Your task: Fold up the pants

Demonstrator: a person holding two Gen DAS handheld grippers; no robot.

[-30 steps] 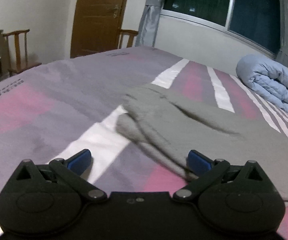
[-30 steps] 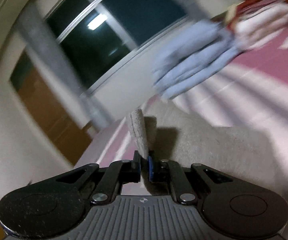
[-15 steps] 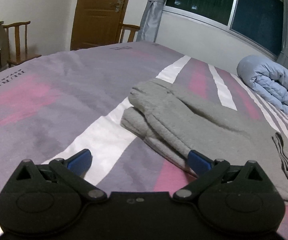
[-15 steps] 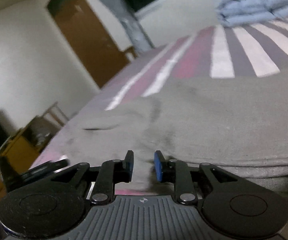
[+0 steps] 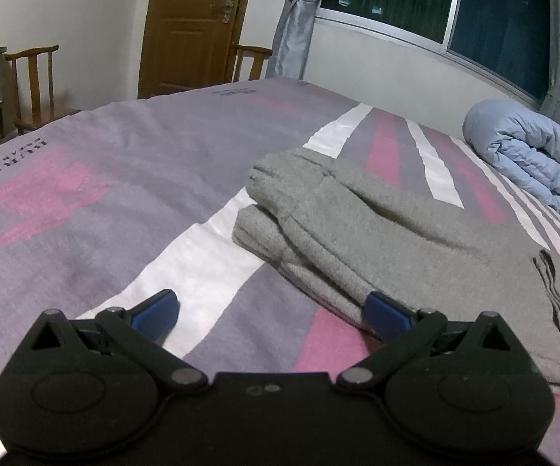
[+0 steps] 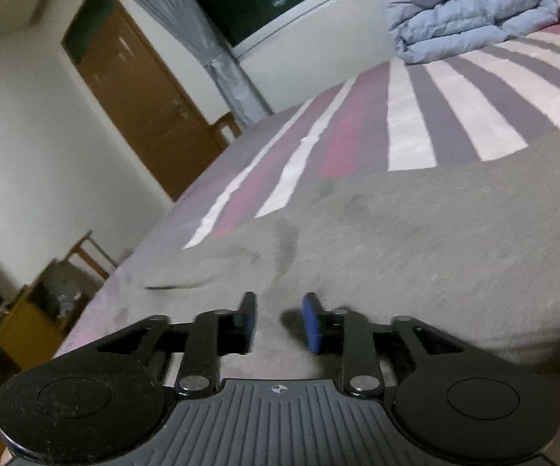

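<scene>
Right wrist view: right gripper [image 6: 278, 322] opening just above the folded grey knit pants [image 6: 415, 240], nothing pinched; left gripper [image 5: 270, 310] spread wide at their near edge.

Striped bedspread [image 5: 132, 178] in purple, pink and white. Rolled pale-blue duvet [image 5: 528, 163] at far right under dark window [image 5: 435, 4]. Brown door [image 5: 194, 27] between two wooden chairs [image 5: 33, 85]; grey curtain [image 5: 293, 19] alongside.
</scene>
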